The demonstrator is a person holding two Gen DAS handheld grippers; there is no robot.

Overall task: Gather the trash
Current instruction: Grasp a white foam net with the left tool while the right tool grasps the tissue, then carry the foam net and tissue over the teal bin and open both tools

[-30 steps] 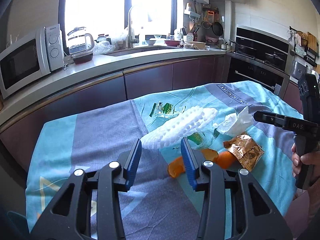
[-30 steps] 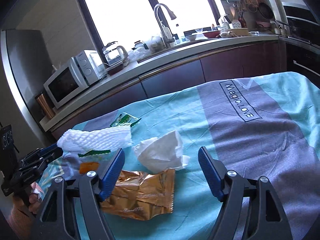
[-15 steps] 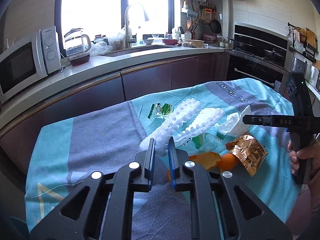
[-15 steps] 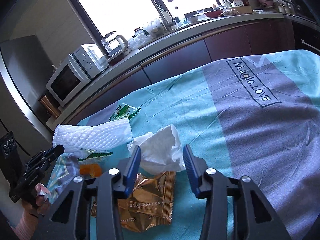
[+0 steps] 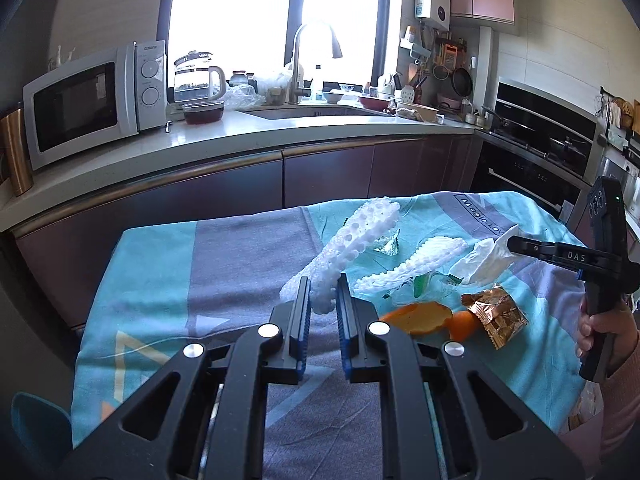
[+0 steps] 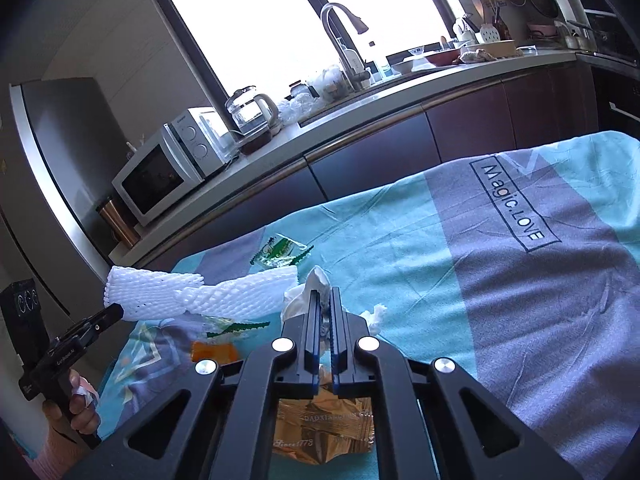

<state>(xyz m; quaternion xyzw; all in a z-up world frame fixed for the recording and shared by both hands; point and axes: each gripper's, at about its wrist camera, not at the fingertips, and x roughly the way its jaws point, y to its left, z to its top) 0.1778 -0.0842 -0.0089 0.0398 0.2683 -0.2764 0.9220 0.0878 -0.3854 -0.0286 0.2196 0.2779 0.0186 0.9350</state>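
Note:
My left gripper [image 5: 322, 285] is shut on one end of a white foam net sleeve [image 5: 354, 236], which rises tilted off the teal and grey tablecloth [image 5: 168, 280]. A second foam net [image 5: 412, 264] lies flat beside it. In the right wrist view my right gripper [image 6: 325, 297] is shut on a crumpled white tissue [image 6: 316, 282] that pokes up above its fingertips. A gold snack wrapper [image 6: 324, 428] lies under that gripper. Orange peel [image 5: 420, 316] and a clear green-printed wrapper [image 5: 432, 280] lie between the two grippers. A green packet [image 6: 280, 250] sits farther back.
A dark-fronted kitchen counter [image 5: 240, 148] with a microwave [image 5: 92, 100], a kettle and a sink runs behind the table. An oven [image 5: 536, 160] stands at the right. A blue chair edge [image 5: 36, 428] shows by the table's near left corner.
Both grippers went from open to shut. The left closed on the foam net and lifted its end off the cloth. The right closed on the tissue.

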